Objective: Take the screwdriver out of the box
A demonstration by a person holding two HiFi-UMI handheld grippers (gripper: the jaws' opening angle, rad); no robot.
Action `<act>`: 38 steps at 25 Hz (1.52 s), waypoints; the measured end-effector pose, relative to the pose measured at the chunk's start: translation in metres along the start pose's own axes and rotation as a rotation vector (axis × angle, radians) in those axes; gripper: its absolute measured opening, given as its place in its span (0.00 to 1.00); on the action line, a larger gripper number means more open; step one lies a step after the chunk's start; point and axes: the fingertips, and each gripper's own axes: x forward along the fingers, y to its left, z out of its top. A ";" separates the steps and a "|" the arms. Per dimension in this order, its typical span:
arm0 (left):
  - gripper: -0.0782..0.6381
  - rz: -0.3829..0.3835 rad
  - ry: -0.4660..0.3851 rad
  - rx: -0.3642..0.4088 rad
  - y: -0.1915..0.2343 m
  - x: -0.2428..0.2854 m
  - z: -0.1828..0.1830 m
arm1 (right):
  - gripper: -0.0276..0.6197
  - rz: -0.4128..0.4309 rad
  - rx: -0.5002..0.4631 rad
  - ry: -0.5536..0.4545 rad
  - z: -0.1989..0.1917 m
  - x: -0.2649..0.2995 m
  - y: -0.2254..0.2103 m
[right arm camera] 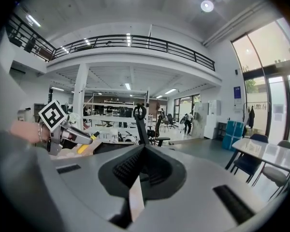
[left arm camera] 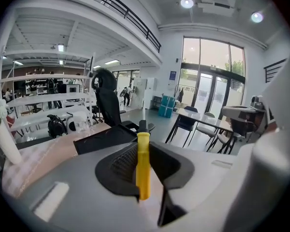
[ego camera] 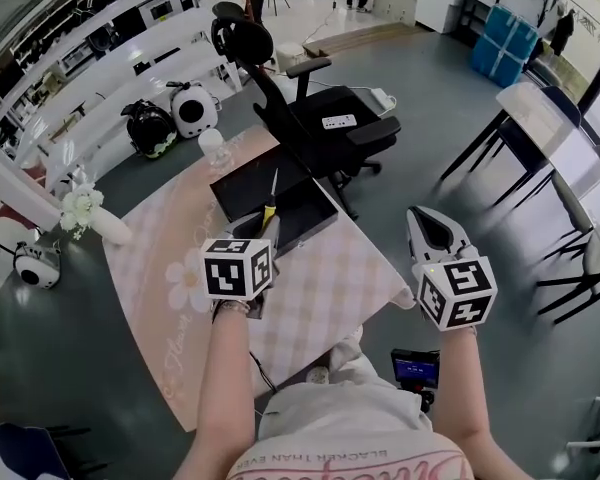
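Observation:
My left gripper (ego camera: pixel 268 228) is shut on the screwdriver (ego camera: pixel 269 213) at its yellow handle, and the thin metal shaft points up and away over the open black box (ego camera: pixel 242 190). In the left gripper view the yellow handle (left arm camera: pixel 143 163) stands upright between the pads, above the box (left arm camera: pixel 104 138). My right gripper (ego camera: pixel 416 214) hangs off the table's right side, shut with nothing in it. In the right gripper view its jaws (right arm camera: pixel 144 150) meet at the tips, and the left gripper (right arm camera: pixel 79 138) shows at the left with the yellow handle (right arm camera: pixel 85 149).
The box lies on a table under a pink checked cloth (ego camera: pixel 330 278). A black office chair (ego camera: pixel 320 118) stands just behind the box. A clear bottle (ego camera: pixel 213 148) and a white flower vase (ego camera: pixel 92 216) stand at the cloth's far and left edges.

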 end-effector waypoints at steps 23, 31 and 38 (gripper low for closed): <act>0.23 -0.003 -0.467 0.175 -0.014 -0.150 0.045 | 0.05 -0.024 -0.061 -0.195 0.064 -0.077 0.080; 0.23 0.036 -0.594 0.194 -0.023 -0.187 0.062 | 0.05 -0.033 -0.113 -0.269 0.083 -0.096 0.085; 0.23 0.081 -0.663 0.187 -0.026 -0.212 0.073 | 0.05 -0.065 -0.139 -0.330 0.099 -0.114 0.076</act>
